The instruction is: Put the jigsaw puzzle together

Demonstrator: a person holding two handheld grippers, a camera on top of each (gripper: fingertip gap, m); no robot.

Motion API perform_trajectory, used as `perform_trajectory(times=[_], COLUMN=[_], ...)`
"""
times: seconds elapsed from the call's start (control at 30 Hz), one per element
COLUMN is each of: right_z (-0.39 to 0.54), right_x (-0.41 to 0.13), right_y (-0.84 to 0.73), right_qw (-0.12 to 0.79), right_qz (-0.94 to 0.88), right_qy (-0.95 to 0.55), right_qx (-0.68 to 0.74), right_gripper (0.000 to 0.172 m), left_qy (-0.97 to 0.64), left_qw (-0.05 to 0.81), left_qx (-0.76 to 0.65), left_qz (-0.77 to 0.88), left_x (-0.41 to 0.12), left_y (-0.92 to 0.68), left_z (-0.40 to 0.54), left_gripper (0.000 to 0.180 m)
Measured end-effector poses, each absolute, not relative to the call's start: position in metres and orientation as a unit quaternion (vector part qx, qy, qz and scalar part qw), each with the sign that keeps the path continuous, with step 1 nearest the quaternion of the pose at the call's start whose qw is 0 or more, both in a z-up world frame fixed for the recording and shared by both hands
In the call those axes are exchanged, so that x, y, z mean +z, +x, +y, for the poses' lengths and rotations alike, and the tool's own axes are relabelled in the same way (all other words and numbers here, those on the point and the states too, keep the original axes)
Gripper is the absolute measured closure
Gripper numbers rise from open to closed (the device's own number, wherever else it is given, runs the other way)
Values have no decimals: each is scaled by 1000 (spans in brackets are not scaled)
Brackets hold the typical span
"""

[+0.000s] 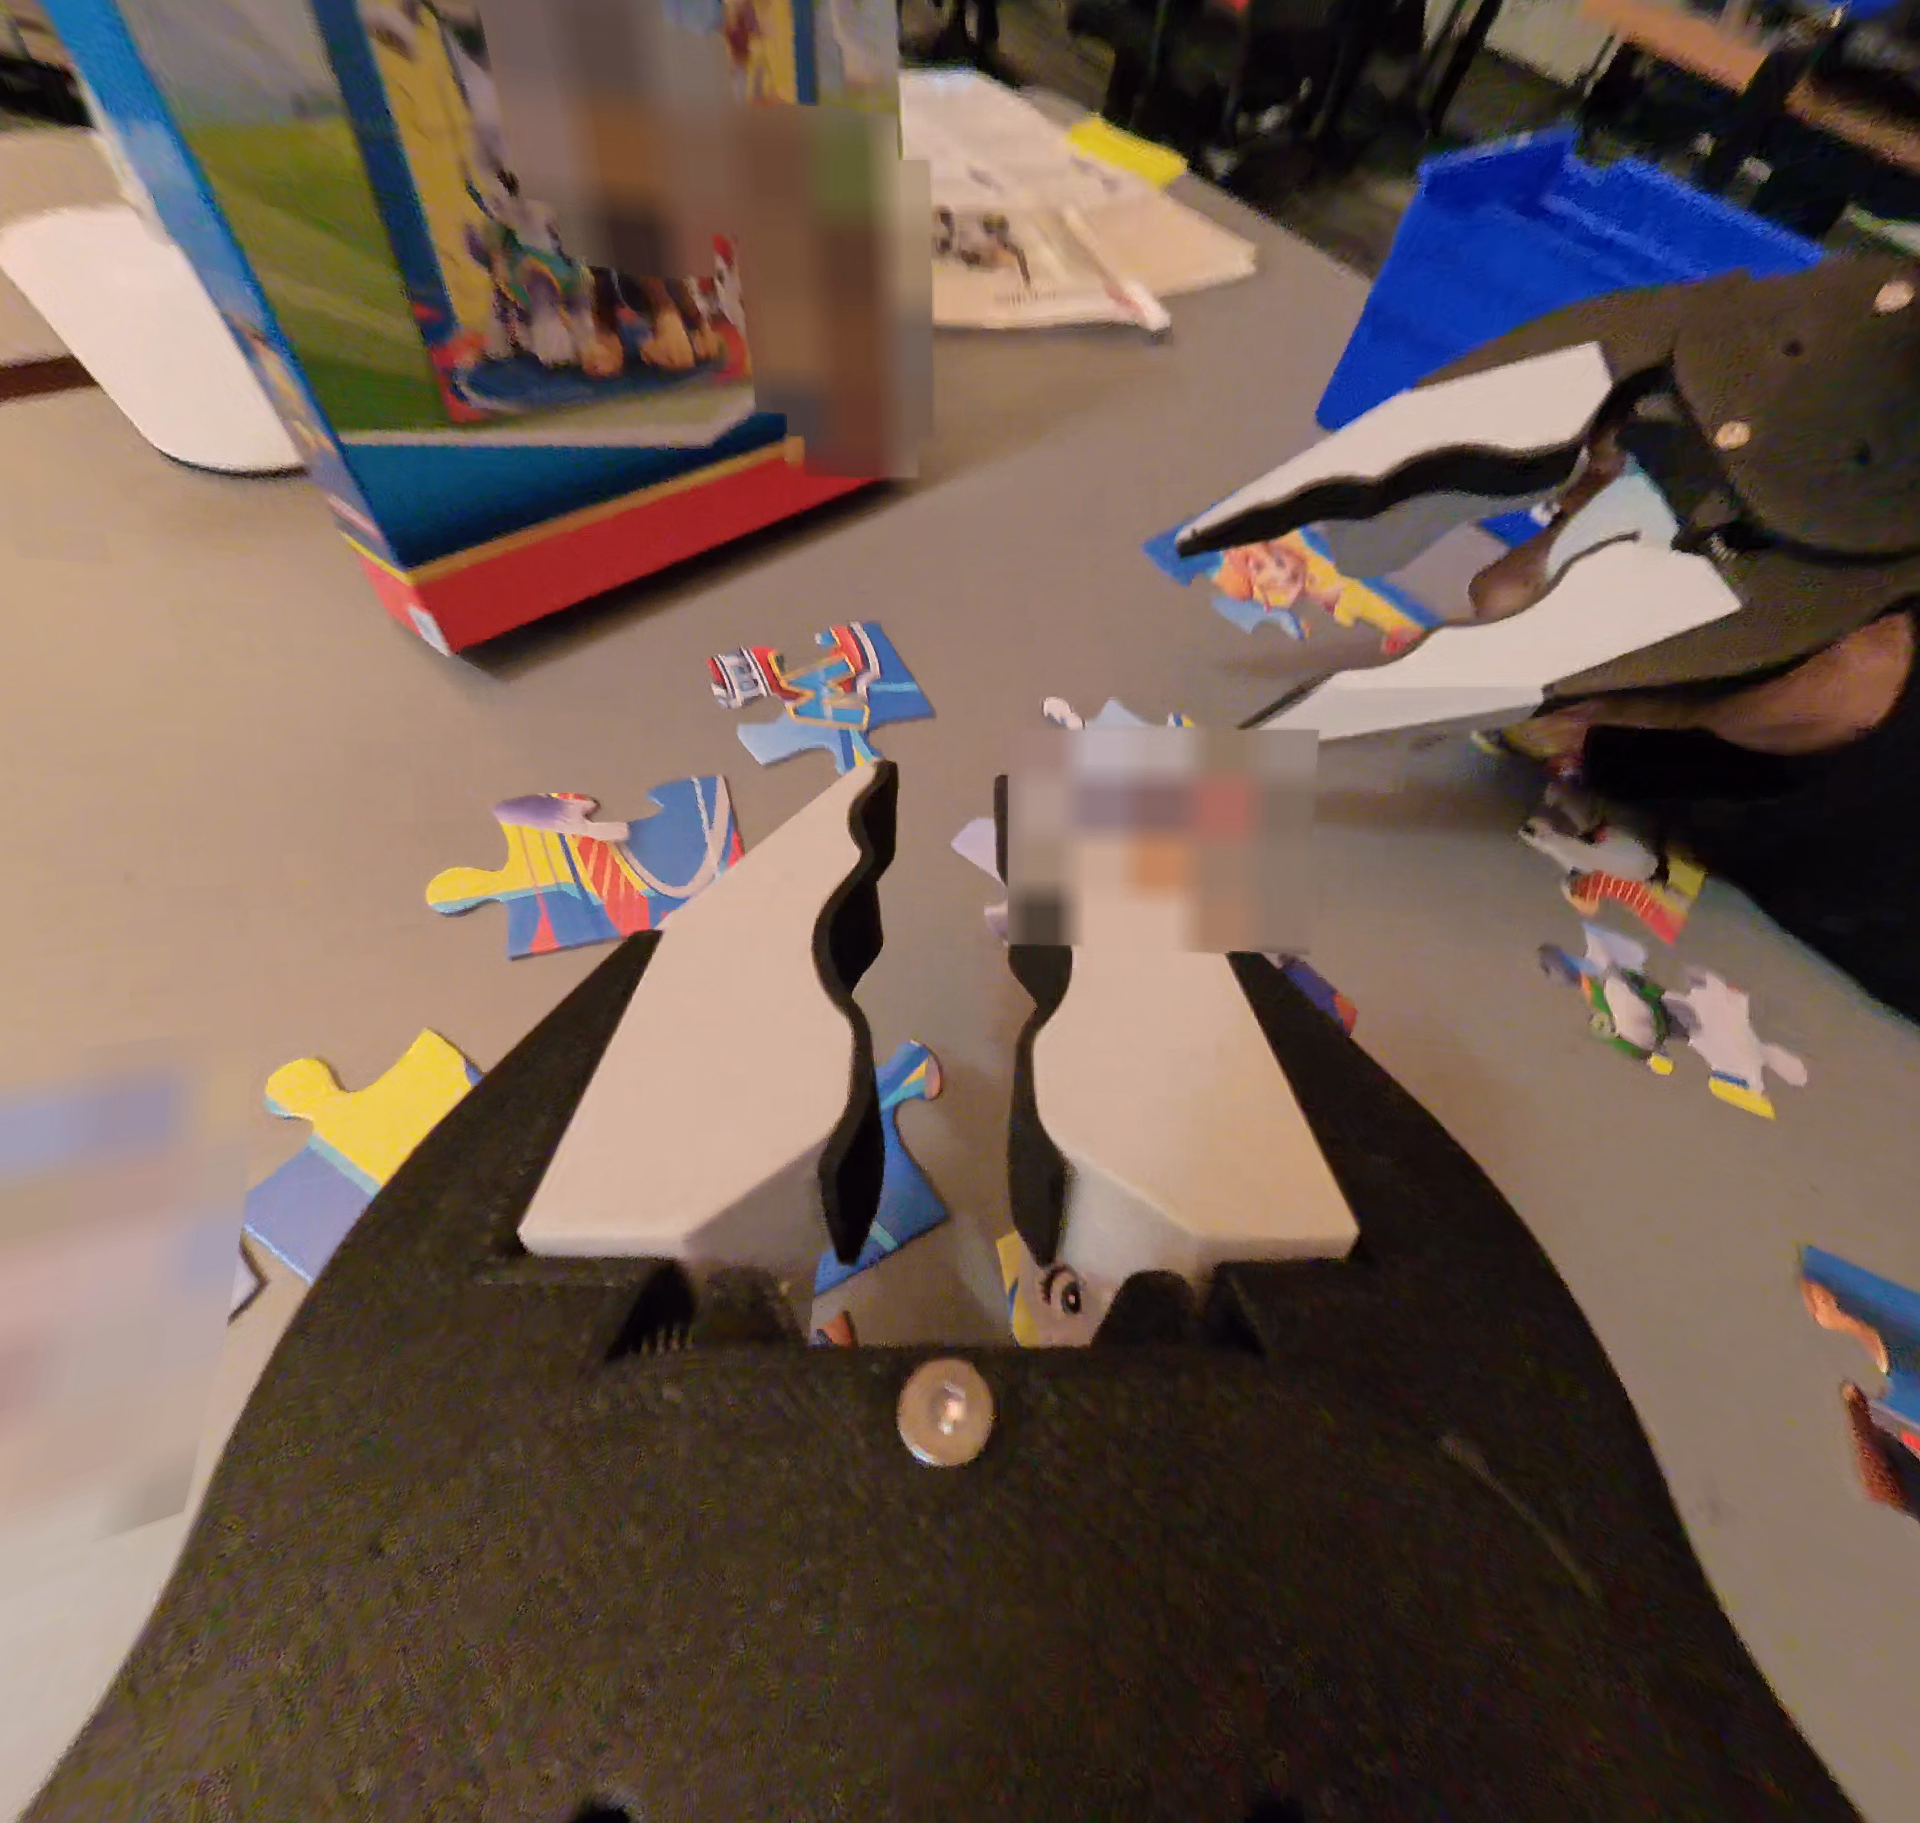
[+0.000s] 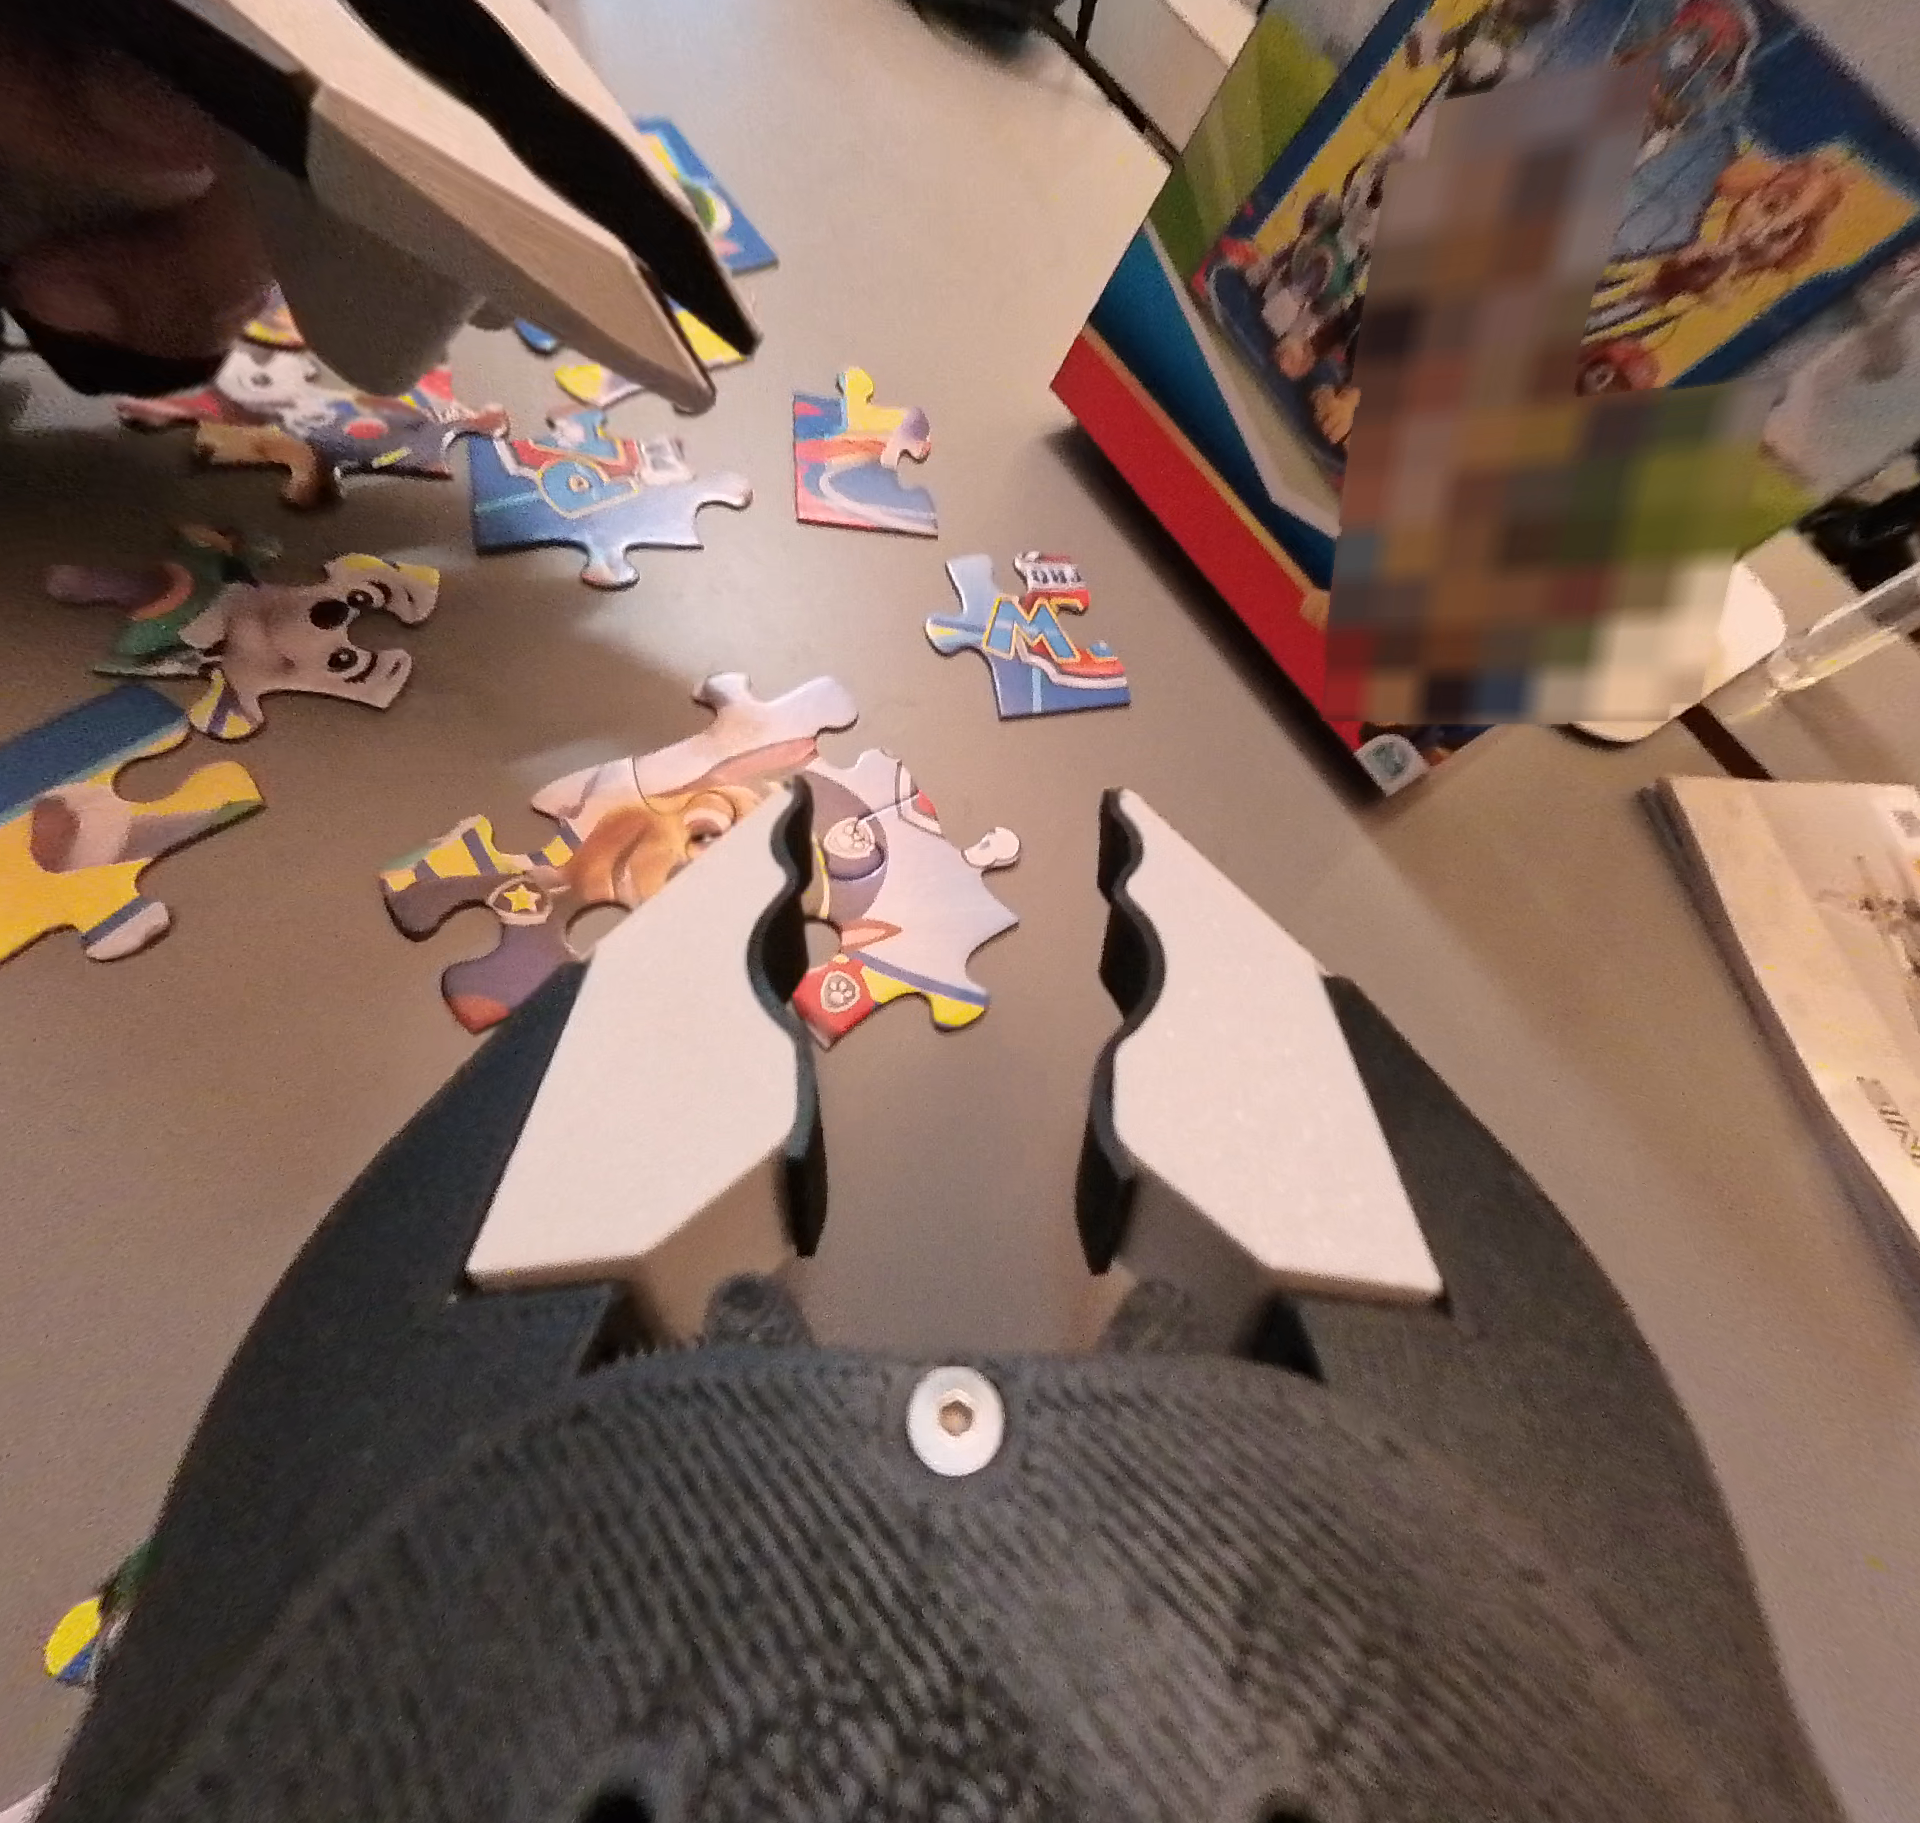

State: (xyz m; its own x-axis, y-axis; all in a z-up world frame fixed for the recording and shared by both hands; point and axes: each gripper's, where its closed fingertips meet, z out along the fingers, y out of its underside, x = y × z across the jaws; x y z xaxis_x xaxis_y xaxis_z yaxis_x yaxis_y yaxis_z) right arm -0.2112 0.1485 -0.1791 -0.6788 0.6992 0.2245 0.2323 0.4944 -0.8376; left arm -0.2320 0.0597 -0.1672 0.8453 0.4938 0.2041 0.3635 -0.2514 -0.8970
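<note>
Left hand-held gripper [image 1: 940, 786] hovers with a narrow empty gap above loose puzzle pieces [image 1: 592, 864] on the tabletop [image 1: 208, 734]; right hand-held gripper [image 2: 951, 807], spread and empty, straddles joined pieces [image 2: 894, 880], box [image 2: 1247, 485] at 2 o'clock.

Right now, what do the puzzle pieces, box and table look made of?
Pieces: printed cardboard, semi-gloss; thin flat die-cut edges, light sheen. Box: printed cardboard, likely glossy; crisp folded walls. Table: smooth matte grey, probably laminate or plastic; no grain visible.

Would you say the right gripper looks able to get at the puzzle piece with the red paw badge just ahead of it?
Probably yes: the right gripper is open, the piece lies flat beside its left finger, nothing covering it.
</note>
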Motion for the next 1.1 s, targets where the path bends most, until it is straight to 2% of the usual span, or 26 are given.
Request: perform_trajectory(times=[0.4, 1.1], right_z=[174, 177], right_x=[-113, -118], right_y=[-213, -216], right_qw=[275, 276], right_qz=[-695, -693], right_qy=[-329, -340], right_qx=[577, 572], right_gripper=[126, 129], left_qy=[-780, -774], left_qw=[558, 567], left_qx=[59, 55], left_qz=[-276, -274], left_x=[-164, -160], left_y=[-238, -240], left_z=[53, 51], left_gripper=[164, 162])
